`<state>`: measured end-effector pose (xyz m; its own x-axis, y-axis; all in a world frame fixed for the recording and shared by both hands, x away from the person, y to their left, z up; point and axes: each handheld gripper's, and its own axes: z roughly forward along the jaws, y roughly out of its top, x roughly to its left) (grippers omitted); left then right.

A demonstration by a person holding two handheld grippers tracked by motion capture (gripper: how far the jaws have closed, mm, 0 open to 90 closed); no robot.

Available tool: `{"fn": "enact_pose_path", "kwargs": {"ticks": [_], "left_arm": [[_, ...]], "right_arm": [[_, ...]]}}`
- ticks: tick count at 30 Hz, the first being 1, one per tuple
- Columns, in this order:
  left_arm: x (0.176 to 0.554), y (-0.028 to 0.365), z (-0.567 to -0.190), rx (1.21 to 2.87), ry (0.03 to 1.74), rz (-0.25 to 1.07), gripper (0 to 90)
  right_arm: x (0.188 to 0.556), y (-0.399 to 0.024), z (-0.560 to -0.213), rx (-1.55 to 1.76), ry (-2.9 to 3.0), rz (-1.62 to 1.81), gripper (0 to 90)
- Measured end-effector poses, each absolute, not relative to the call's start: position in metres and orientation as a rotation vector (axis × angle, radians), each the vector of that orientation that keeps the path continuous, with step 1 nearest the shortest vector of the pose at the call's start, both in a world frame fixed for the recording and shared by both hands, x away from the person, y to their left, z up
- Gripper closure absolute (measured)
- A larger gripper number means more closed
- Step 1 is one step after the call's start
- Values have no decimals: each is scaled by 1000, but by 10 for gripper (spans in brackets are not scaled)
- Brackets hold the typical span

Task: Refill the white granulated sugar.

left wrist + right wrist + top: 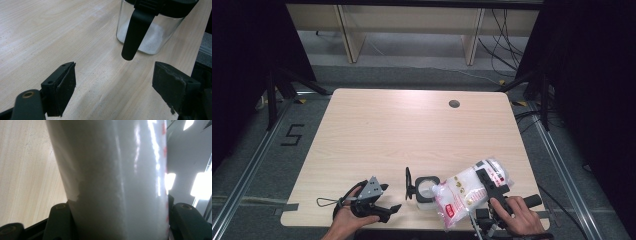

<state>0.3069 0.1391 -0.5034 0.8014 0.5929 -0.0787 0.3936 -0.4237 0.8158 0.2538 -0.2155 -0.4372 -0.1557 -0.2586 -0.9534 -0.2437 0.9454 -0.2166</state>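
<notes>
A clear plastic bag of white powder (464, 192) with red print is held tilted, its lower corner at the mouth of a small glass jar (426, 192). My right gripper (488, 176) is shut on the bag's upper part. In the right gripper view the bag (117, 177) sits between both pads of my right gripper (120, 218). The jar (152, 37) holds some white powder, and its black hinged lid (409, 183) stands open to the left. A black latch (136, 32) hangs down its front. My left gripper (390, 198) (113, 87) is open and empty, just left of the jar.
The wooden table (412, 130) has a round cable hole (454, 104) at the far right. Jar and both grippers sit close to the near edge. Tripod legs stand on the floor at both sides, and a "5" mark (292, 135) is taped on the floor at left.
</notes>
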Motion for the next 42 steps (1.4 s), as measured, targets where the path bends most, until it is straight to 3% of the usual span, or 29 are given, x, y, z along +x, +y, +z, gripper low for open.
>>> {"fn": "enact_pose_path", "kwargs": {"ticks": [42], "left_arm": [[308,141,-501,2073,693,305,186]], "right_arm": [[255,-215,-436,-429,1704,0,442]]}}
